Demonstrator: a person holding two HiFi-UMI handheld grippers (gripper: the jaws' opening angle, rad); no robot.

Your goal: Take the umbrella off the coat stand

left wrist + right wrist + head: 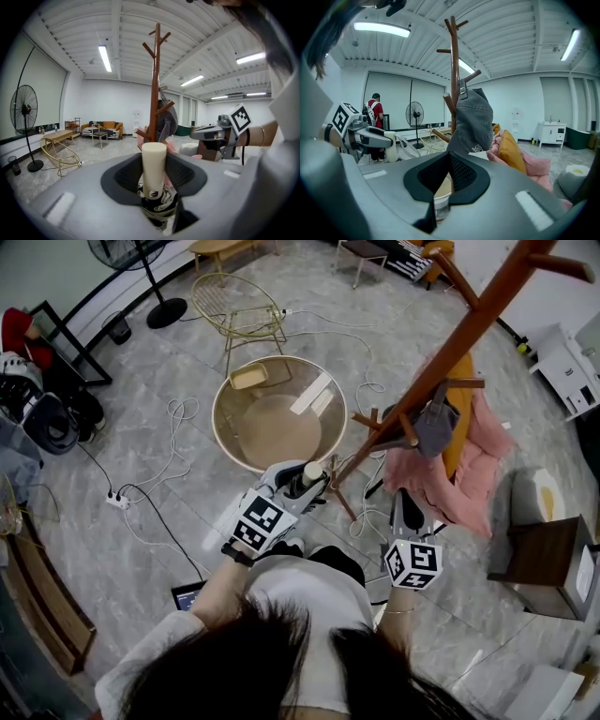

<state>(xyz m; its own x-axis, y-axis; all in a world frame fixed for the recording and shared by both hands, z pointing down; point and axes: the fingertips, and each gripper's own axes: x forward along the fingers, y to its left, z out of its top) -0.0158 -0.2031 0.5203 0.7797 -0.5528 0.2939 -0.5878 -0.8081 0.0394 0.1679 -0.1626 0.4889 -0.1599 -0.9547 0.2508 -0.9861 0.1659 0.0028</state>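
Observation:
A folded umbrella (310, 471) with a cream handle (153, 161) and a black-and-white patterned canopy stands upright between the jaws of my left gripper (302, 482), which is shut on it just below the handle. In the left gripper view the handle rises in front of the brown wooden coat stand (156, 84), apart from its pegs. The stand (469, 329) leans across the head view's right, with a grey cap (434, 427) on a low peg. My right gripper (405, 495) sits to the right, pointing at the stand (454, 61) and the cap (474, 122), its jaws together with nothing between them.
A round wooden table (225, 423) stands just beyond the left gripper, with a gold wire chair (234, 310) behind it. Pink cloth and an orange cushion (469, 484) lie by the stand's base. Cables and a power strip (117, 500) cross the floor. A person in red (375, 112) stands far off.

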